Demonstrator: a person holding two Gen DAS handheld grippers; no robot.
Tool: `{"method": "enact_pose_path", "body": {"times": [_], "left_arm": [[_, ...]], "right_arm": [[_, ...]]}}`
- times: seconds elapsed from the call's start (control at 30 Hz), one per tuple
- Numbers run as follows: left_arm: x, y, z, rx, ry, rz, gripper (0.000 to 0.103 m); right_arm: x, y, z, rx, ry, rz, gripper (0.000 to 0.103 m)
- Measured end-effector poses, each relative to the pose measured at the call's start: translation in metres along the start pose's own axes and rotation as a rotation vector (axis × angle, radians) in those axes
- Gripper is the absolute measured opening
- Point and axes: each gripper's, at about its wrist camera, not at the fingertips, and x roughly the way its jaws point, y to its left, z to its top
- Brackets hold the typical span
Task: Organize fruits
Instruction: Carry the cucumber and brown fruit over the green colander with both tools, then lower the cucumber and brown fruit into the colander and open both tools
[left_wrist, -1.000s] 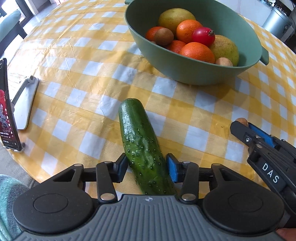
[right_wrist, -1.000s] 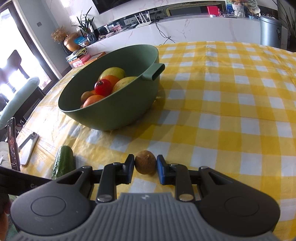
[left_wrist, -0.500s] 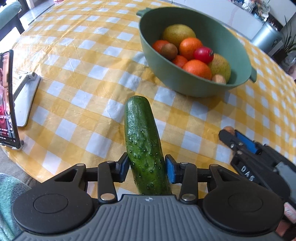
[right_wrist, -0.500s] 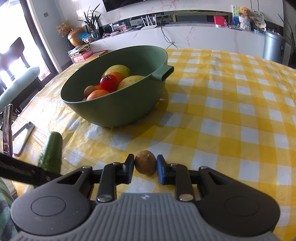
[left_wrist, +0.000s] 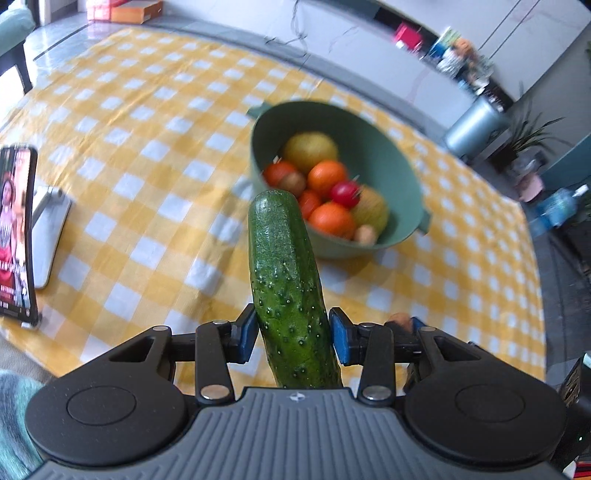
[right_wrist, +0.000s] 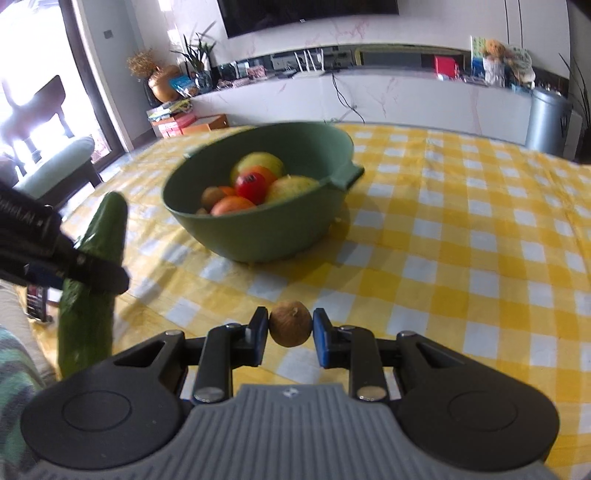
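Left gripper (left_wrist: 291, 334) clamps the cucumber (left_wrist: 286, 280), now lifted off the checked tablecloth (left_wrist: 147, 206); earlier it lay flat. Right gripper (right_wrist: 290, 328) pinches a small brown fruit (right_wrist: 290, 328), also raised. Green bowl (left_wrist: 406, 181) sits at 12 o'clock, farther off than before.

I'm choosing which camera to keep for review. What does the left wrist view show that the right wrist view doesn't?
Only the left wrist view: the phone face-on on its stand, and the left tongs clamping the cucumber.
Only the right wrist view: the wall TV, and the right tongs gripping a small brown fruit.
Both: the green bowl of fruit on the yellow checked tablecloth.
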Motion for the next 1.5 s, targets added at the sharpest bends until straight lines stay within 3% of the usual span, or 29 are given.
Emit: {"method": "enact_pose_path", "body": {"times": [0.17, 0.5, 0.73, 1.07, 1.5], "left_arm": [[-0.012, 0.001, 0.016, 0.028, -0.028, -0.062, 0.046], [-0.021, 0.001, 0.070, 0.099, -0.098, -0.115, 0.046], [0.008, -0.008, 0.104, 0.157, -0.098, -0.082, 0.046], [0.060, -0.017, 0.121, 0.214, -0.054, -0.001, 0.046], [0.086, -0.019, 0.120, 0.247, -0.021, 0.054, 0.046]], "right_arm": [[-0.015, 0.013, 0.017, -0.026, -0.038, 0.015, 0.023], [-0.020, 0.033, 0.067, -0.108, -0.102, 0.045, 0.023], [-0.001, 0.039, 0.104, -0.178, -0.130, 0.038, 0.022], [0.059, 0.016, 0.133, -0.137, -0.037, 0.002, 0.022], [0.103, 0.006, 0.130, -0.116, 0.061, -0.020, 0.023]]}}
